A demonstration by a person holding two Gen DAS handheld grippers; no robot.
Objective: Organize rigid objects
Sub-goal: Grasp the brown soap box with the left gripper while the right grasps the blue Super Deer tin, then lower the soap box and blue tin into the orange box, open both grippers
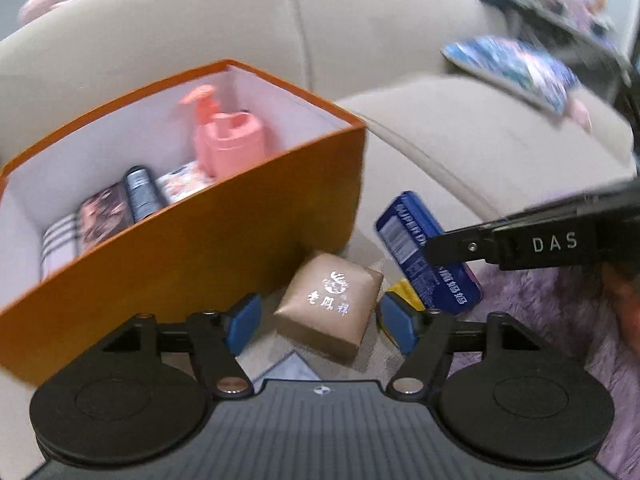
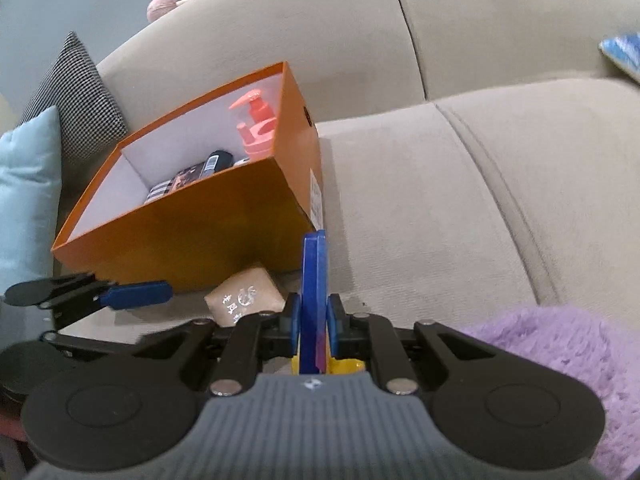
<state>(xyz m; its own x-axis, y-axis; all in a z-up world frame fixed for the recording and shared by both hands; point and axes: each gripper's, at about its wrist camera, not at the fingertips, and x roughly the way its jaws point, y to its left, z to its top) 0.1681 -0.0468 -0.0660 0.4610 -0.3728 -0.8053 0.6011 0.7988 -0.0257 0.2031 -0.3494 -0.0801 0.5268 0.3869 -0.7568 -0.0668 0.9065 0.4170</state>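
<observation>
An orange box (image 1: 200, 248) (image 2: 192, 240) stands on the beige sofa. Inside it are a pink pump bottle (image 1: 230, 136) (image 2: 256, 120), a dark tube (image 1: 142, 192) and several flat packs. In front of it lies a small brown case (image 1: 328, 304) (image 2: 244, 296) with silver print. My left gripper (image 1: 320, 324) is open, and the case lies between its blue pads without touching them. My right gripper (image 2: 314, 326) is shut on a flat blue tin (image 2: 314, 276) (image 1: 424, 256), held edge-up just right of the case. A yellow item (image 1: 404, 292) lies under the tin.
A fluffy purple blanket (image 1: 560, 320) (image 2: 560, 344) covers the seat at the right. A houndstooth cushion (image 2: 76, 100) and a light blue pillow (image 2: 28, 184) lean left of the box. Colourful booklets (image 1: 516, 68) lie on the far right of the sofa.
</observation>
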